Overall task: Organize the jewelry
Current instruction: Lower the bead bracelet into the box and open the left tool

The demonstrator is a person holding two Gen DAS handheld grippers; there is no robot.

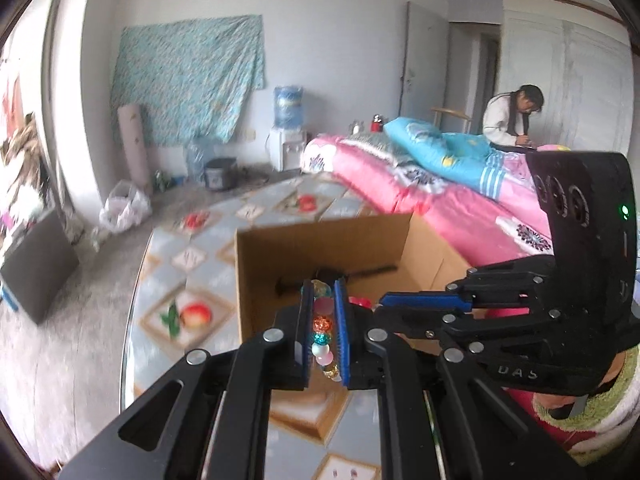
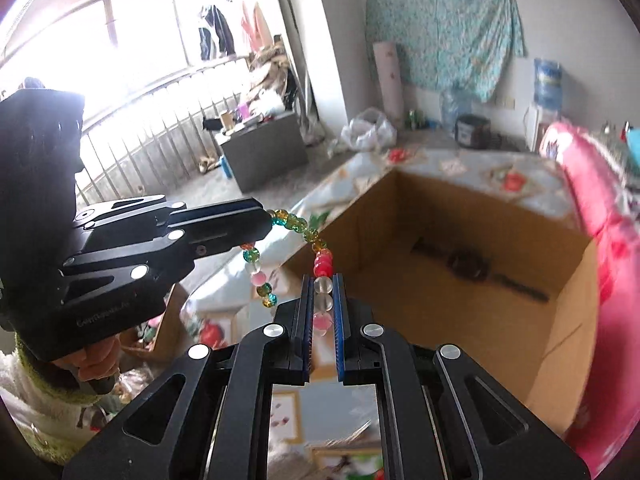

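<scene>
Right wrist: bead bracelet [image 2: 298,229] pinched btwn both grippers [image 2: 322,292].

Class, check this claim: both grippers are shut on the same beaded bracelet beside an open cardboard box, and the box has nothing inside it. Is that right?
Not quite. Both the left gripper and the right gripper are shut on the beaded bracelet by the open cardboard box, but the box is not empty: the right wrist view shows a dark wristwatch lying on its floor.

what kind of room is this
Most likely a lived-in bedroom at home: a bed with pink and blue quilts, a water dispenser by the wall, and laundry hanging at the barred window.
</scene>
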